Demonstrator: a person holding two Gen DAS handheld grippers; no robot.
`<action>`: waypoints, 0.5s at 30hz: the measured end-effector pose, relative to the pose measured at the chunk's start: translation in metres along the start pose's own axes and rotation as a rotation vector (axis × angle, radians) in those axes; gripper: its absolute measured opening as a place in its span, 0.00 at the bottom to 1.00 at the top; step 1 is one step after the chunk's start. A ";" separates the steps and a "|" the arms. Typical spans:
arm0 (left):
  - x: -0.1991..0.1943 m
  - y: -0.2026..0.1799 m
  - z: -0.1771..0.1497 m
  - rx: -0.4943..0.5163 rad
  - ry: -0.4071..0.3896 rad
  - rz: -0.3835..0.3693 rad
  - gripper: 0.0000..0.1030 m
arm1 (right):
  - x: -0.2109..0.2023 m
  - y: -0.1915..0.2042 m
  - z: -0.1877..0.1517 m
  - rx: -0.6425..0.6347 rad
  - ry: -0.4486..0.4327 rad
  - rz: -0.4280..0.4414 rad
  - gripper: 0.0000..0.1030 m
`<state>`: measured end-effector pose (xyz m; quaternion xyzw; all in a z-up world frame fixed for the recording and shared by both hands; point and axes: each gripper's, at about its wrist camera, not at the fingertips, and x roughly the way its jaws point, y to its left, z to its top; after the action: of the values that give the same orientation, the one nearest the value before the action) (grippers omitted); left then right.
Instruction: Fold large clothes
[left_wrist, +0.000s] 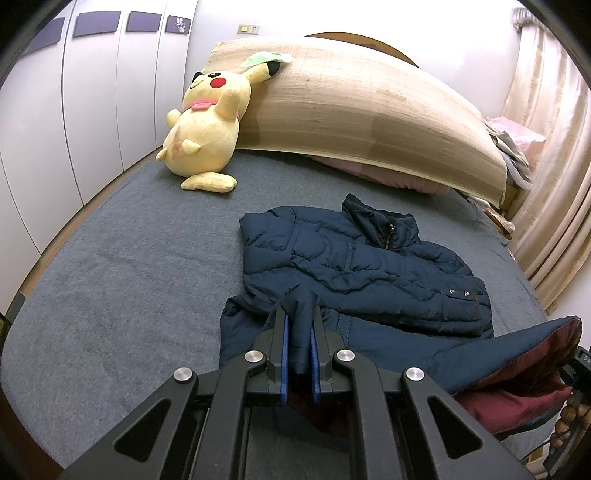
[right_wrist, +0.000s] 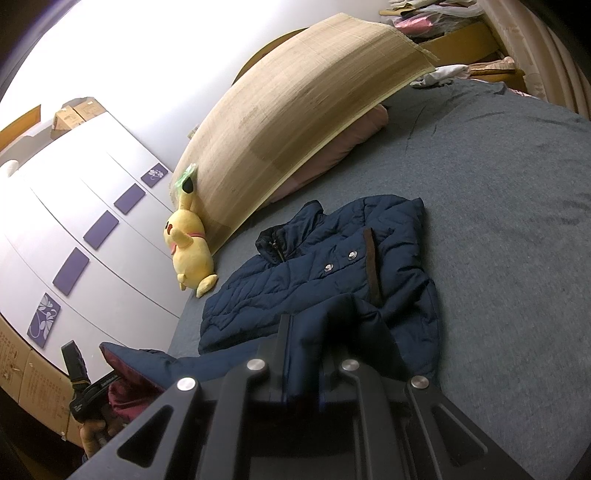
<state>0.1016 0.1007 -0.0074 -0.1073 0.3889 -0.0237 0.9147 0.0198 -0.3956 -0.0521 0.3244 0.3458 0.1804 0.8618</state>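
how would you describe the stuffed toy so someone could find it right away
Start at the grey bed and look to its head end, where a tan mat leans up. The stuffed toy rests against that mat's end nearest the wardrobe. It is the only yellow thing there, with red cheeks and black-tipped ears.

Both wrist views close, low, facing headboard; share jacket (left_wrist: 354, 273).

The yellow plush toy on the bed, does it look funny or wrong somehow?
Yes. The yellow plush toy slumps tilted against the propped-up woven bamboo mat, with a green plastic wrapper by its ear.
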 end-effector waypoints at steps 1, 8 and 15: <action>-0.001 0.000 0.000 -0.001 0.000 0.000 0.09 | 0.000 0.000 0.000 -0.001 0.000 -0.001 0.10; 0.003 0.001 0.000 -0.001 -0.003 -0.006 0.09 | -0.001 0.002 0.000 -0.004 -0.006 -0.004 0.10; 0.000 -0.001 0.006 0.011 -0.018 -0.009 0.09 | -0.009 0.010 0.005 -0.020 -0.034 0.002 0.10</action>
<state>0.1059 0.1006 -0.0032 -0.1043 0.3801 -0.0290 0.9186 0.0165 -0.3952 -0.0386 0.3192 0.3289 0.1792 0.8705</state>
